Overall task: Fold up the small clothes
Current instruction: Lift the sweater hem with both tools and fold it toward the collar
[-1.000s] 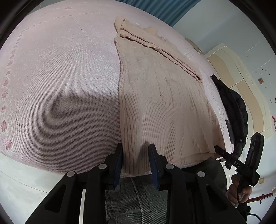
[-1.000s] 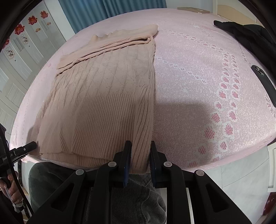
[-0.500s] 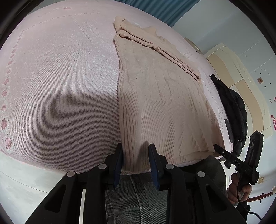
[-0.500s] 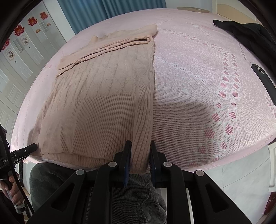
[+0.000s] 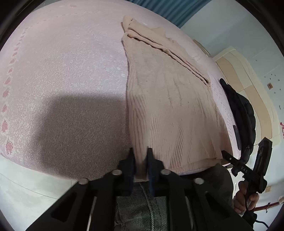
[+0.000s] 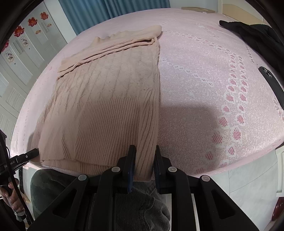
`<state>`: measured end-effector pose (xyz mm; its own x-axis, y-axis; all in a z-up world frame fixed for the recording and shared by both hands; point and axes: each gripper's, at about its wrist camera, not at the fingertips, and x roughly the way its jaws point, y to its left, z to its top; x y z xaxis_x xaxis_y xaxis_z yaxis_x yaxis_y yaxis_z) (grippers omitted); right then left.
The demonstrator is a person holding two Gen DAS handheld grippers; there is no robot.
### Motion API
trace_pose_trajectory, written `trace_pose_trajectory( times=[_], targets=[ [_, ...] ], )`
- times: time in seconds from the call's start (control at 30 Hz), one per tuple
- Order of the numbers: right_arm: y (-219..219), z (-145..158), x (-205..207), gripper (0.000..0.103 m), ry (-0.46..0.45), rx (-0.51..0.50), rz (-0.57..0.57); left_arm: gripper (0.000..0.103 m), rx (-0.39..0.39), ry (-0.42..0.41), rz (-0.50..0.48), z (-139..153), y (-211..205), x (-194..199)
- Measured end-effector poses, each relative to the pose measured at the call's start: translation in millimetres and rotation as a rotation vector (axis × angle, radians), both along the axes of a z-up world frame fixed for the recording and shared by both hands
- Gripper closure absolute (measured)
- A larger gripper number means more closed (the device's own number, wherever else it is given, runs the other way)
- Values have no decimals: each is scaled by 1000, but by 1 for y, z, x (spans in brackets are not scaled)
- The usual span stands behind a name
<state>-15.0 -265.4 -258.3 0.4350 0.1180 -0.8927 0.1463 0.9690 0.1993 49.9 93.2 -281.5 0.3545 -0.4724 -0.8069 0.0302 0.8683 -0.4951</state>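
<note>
A beige knitted sweater (image 5: 168,99) lies flat on the pink bed cover (image 5: 62,80), sleeves folded across its top, hem hanging over the near bed edge. My left gripper (image 5: 141,160) is shut on the hem's left corner. My right gripper (image 6: 144,160) has its fingers on either side of the hem's right corner of the sweater (image 6: 110,106), with the knit pinched between them. Each gripper shows in the other's view: the right one (image 5: 229,157) at the hem's far corner, the left one (image 6: 33,152) likewise.
A black jacket (image 5: 239,110) lies on the bed to the right of the sweater, also in the right wrist view (image 6: 252,33). A dark strap (image 6: 271,81) lies near it. Blue curtains (image 6: 110,12), white cupboard doors (image 6: 21,46) and a pale floor (image 5: 26,191) surround the bed.
My left gripper's fingers have closed in on the hem. The right gripper's gap looks slightly wider. The sweater has barely shifted.
</note>
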Motion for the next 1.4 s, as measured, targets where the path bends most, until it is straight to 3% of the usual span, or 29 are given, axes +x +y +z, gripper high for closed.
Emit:
trace_pose_trajectory(
  times=[0.07, 0.17, 0.33, 0.47, 0.73, 0.9, 1.03, 1.23, 1.4],
  targets=[
    [2, 1, 2, 97, -2, 13, 14, 96, -41, 6, 13, -1, 3, 0],
    [5, 7, 0, 98, -24, -11, 33, 96, -107, 3, 39, 2, 8, -3],
    [-8, 20, -6, 98, -58, 118, -6, 97, -202, -30, 90, 17, 17, -8],
    [-13, 38, -6, 98, -77, 133, -14, 97, -240, -75, 104, 36, 21, -7],
    [-28, 87, 6, 99, -186, 280, -22, 97, -230, -200, 132, 97, 17, 17],
    [-48, 108, 37, 98, -244, 446, -87, 97, -198, -242, 199, 128, 12, 52],
    [-54, 123, 68, 98, -269, 473, -93, 97, -165, -272, 243, 145, 7, 87],
    [-67, 127, 122, 98, -289, 510, -110, 97, -123, -283, 275, 150, -2, 134],
    [-76, 113, 167, 98, -293, 539, -137, 97, -105, -280, 275, 142, -4, 176]
  ],
)
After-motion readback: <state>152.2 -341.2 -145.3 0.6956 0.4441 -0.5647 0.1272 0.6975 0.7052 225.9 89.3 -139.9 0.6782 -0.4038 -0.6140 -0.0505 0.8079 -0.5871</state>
